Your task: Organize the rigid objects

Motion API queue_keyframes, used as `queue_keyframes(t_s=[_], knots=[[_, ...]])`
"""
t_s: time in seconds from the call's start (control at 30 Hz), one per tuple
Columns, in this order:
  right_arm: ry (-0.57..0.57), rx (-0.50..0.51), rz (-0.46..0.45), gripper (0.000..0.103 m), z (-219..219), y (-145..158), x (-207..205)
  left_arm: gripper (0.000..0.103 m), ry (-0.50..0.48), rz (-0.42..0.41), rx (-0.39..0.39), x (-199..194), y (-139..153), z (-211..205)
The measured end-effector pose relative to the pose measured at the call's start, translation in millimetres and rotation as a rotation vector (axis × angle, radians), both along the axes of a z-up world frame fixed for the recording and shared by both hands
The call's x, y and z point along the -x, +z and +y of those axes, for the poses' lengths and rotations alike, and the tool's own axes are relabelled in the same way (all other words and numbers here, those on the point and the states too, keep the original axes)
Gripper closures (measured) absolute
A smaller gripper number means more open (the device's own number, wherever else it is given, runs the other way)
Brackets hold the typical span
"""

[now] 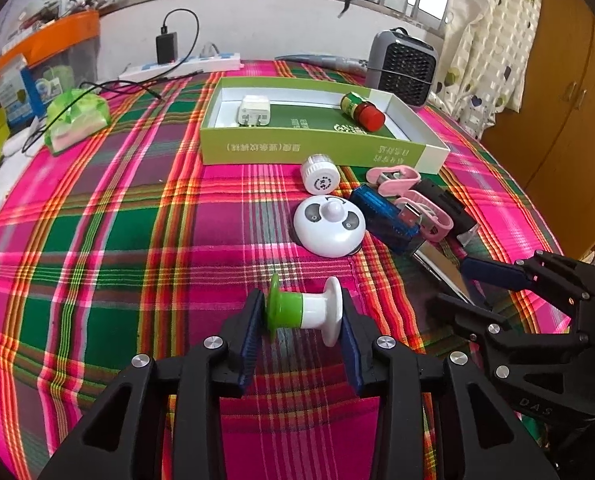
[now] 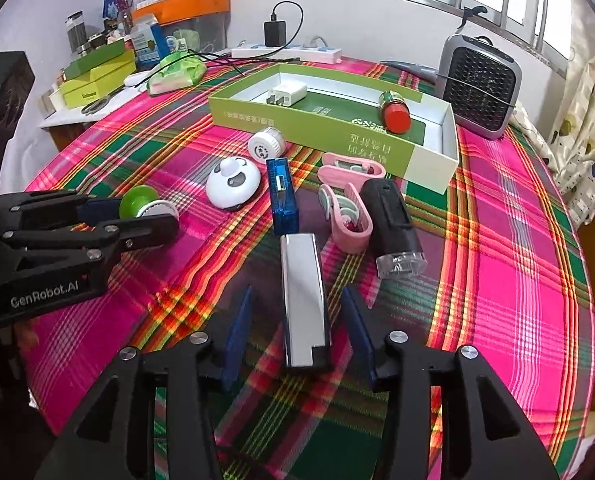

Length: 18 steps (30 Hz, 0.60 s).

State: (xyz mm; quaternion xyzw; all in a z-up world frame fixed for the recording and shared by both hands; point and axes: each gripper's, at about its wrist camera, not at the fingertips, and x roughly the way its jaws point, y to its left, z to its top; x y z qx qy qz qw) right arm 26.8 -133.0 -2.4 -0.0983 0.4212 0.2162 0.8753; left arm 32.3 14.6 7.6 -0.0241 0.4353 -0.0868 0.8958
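Spool (image 1: pixel 303 312) spans left gripper (image 1: pixel 302 332) pads — right gripper (image 2: pixel 297 334) open, straddling silver bar (image 2: pixel 303 300).

The left gripper (image 1: pixel 302 322), black-framed with blue ribbed pads, points steeply down toward the table at the near left of the scene. Its jaws stand partly apart, one pad at each end of a small green-and-white spool-shaped piece (image 1: pixel 303 311) lying crosswise between them; whether the pads press on it cannot be told. The right gripper (image 2: pixel 297 334), of the same black and blue build, tilts down alike at the near right, its jaws spread wide and touching nothing.
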Motion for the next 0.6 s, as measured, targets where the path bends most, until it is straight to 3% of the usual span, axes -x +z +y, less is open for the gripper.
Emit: queue_keyframes(t_s=[0.3, 0.5, 0.6], knots=[[-0.008, -0.013, 0.003, 0.058, -1.4, 0.0, -4.4, 0.068, 0.008, 0.000, 0.016, -1.0, -0.1, 1.7], [-0.031, -0.020, 0.002, 0.075, -4.7, 0.8, -6.1, 0.070, 0.007, -0.004, 0.013, -1.3, 0.1, 2.1], [-0.033, -0.016, -0.001, 0.078, -4.8, 0.9, -6.2, 0.071, 0.006, -0.006, 0.013, -1.2, 0.2, 2.3]])
